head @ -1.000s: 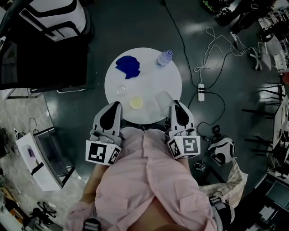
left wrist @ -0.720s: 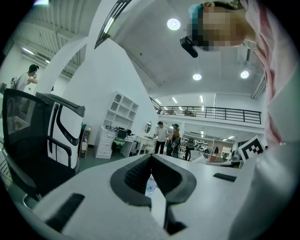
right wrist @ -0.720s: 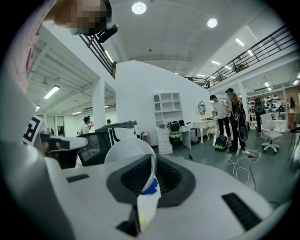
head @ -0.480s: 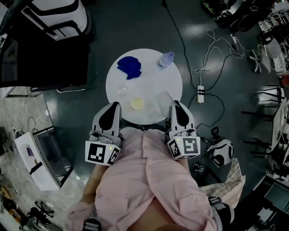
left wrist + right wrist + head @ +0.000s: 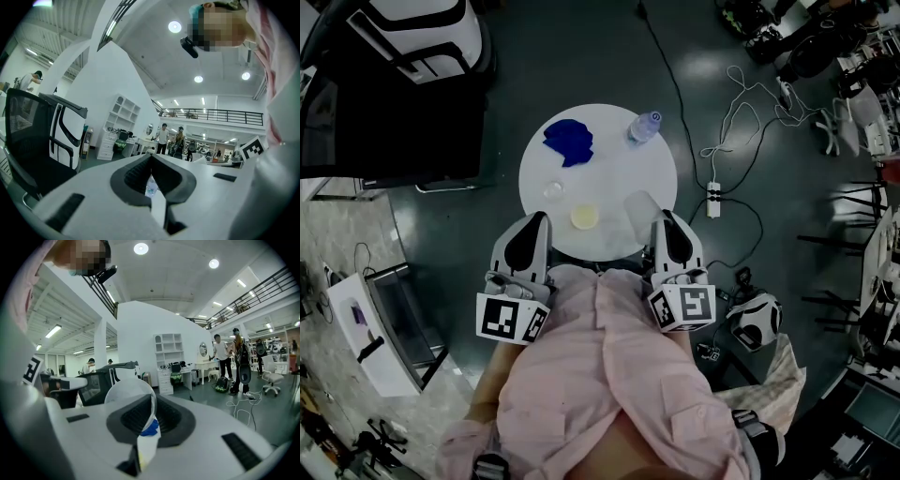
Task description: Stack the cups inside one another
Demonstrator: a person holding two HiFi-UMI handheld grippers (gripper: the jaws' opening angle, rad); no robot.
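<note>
The left gripper [image 5: 151, 161] fills the lower half from four to eight o'clock, jaws met at the tips. A thin slit below them shows part of a clear bottle [image 5: 150, 186]. A black office chair [image 5: 40, 140] stands at nine o'clock, with white shelves [image 5: 118, 124] between it and the centre. Two people [image 5: 163, 137] stand near the centre, and ceiling lights [image 5: 175, 26] shine at twelve.

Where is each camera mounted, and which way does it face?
Head view: on the person's head, facing steeply down at the round white table; pink shirt, left gripper and right gripper show.
Left gripper view: on the left gripper, looking along its shut jaws across the table.
Right gripper view: likewise, jaws apparently pinching the translucent plastic cup.
Shared: head and right gripper views show the cup.
</note>
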